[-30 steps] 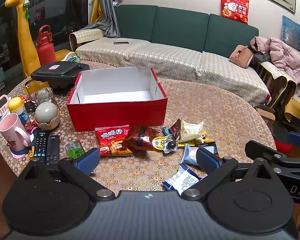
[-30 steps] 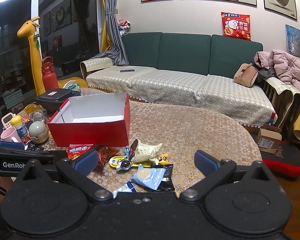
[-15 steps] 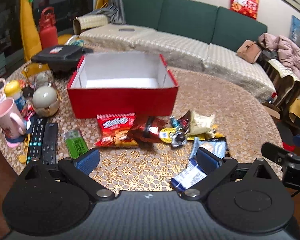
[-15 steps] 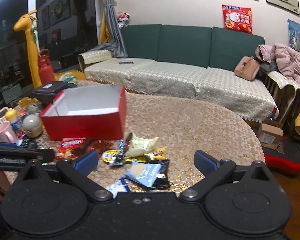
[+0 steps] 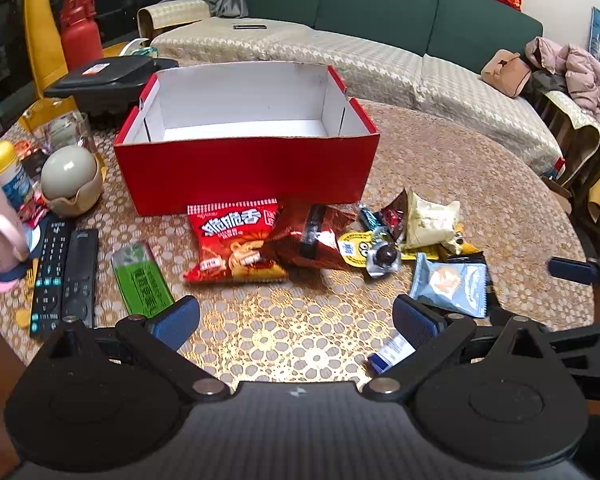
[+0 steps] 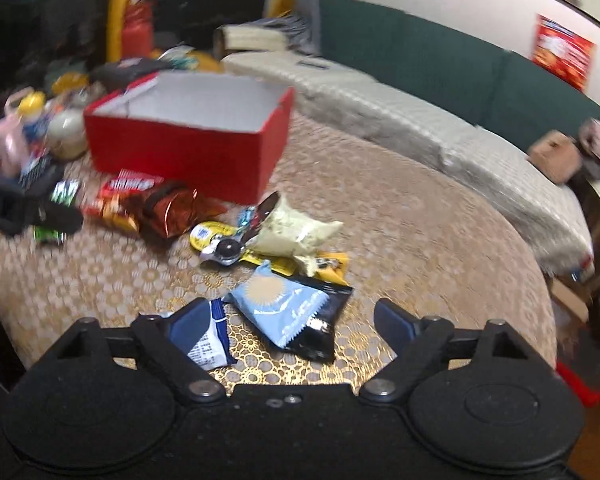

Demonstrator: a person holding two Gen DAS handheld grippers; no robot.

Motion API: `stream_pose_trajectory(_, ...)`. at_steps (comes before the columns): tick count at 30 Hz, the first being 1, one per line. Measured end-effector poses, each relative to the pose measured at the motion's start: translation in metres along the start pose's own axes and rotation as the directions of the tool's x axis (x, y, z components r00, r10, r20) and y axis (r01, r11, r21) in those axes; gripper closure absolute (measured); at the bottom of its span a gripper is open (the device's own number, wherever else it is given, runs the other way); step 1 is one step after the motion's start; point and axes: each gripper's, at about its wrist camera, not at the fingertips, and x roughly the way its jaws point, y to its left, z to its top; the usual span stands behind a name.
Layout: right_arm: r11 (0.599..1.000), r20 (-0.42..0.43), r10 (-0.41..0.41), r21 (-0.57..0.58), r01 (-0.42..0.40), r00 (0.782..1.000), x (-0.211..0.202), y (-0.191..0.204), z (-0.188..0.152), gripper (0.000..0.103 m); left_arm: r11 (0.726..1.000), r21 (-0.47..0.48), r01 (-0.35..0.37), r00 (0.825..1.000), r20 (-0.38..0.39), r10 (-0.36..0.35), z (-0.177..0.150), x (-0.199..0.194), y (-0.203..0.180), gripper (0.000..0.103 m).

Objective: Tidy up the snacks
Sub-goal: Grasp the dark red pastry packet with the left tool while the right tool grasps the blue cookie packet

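The right gripper (image 6: 288,320) is seen with its jaws apart and nothing pressed between them, the jaws having just been closing a little; the pale blue foil snack packet with a round biscuit printed on it (image 6: 280,308) is found directly ahead of it, lying flat on the gold, flower-patterned surface (image 6: 400,216) and partly over a black wrapper (image 6: 324,320); its long axis is seen to run slantwise across the gap between the jaws, from upper left to lower right, so a turn of the wrist is judged to be needed before a clean pinch across its short side. A small white and blue sachet (image 6: 210,344) is seen just beside the left-hand finger, touching or nearly so, which cannot be told through the blur. The left gripper (image 5: 296,320) is likewise held wide with nothing in it; bare surface lies ahead of it, and the red crinkled crisp bag with white lettering (image 5: 236,240) is set further off. The blue packet is judged nearer to the right gripper. The open red cardboard box with a white inside (image 5: 244,168) stands behind the snacks, still without any in it.
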Motion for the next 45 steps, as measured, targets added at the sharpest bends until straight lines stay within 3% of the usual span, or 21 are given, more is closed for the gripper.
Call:
stream_pose_trajectory(9,0.983,-0.099,0.071,-0.160,-0.086,0.993,0.062,0.005,0.013,0.028,0.993,0.115,0.040,0.999,-0.023,-0.037,0.022,0.035,-0.007,0.000)
stream_pose_trajectory(15,0.958,-0.151,0.106,-0.250,-0.141,0.983,0.083,0.007,0.019,0.031,0.981,0.174,0.082,0.995,-0.065,-0.072,0.047,0.069,-0.010,0.000)
stream_pose_trajectory(23,0.937,-0.202,0.110,-0.304,-0.170,0.973,0.098,0.010,0.018,0.036,0.966,0.242,0.092,0.988,-0.142,-0.059,0.062,0.115,-0.017,0.000)
stream_pose_trajectory(29,0.927,-0.204,0.117,-0.330,-0.181,0.972,0.097,0.015,0.020,0.043,0.968,0.231,0.099,0.981,-0.185,-0.056,0.074,0.136,-0.015,0.010)
stream_pose_trajectory(32,0.919,-0.200,0.117,-0.349,-0.183,0.973,0.096,0.018,0.019,0.046,0.968,0.232,0.097,0.973,-0.225,-0.043,0.076,0.147,-0.015,0.023)
stream_pose_trajectory(34,0.919,-0.198,0.120,-0.350,-0.185,0.973,0.095,0.019,0.020,0.049,0.966,0.243,0.091,0.971,-0.236,-0.032,0.075,0.151,-0.016,0.037)
stream_pose_trajectory(39,0.921,-0.196,0.126,-0.340,-0.188,0.972,0.091,0.019,0.020,0.055,0.967,0.236,0.094,0.972,-0.233,-0.038,0.074,0.152,-0.016,0.054)
stream_pose_trajectory(45,0.938,-0.178,0.128,-0.299,-0.178,0.976,0.084,0.018,0.022,0.056,0.968,0.232,0.095,0.973,-0.228,-0.041,0.072,0.150,-0.017,0.061)
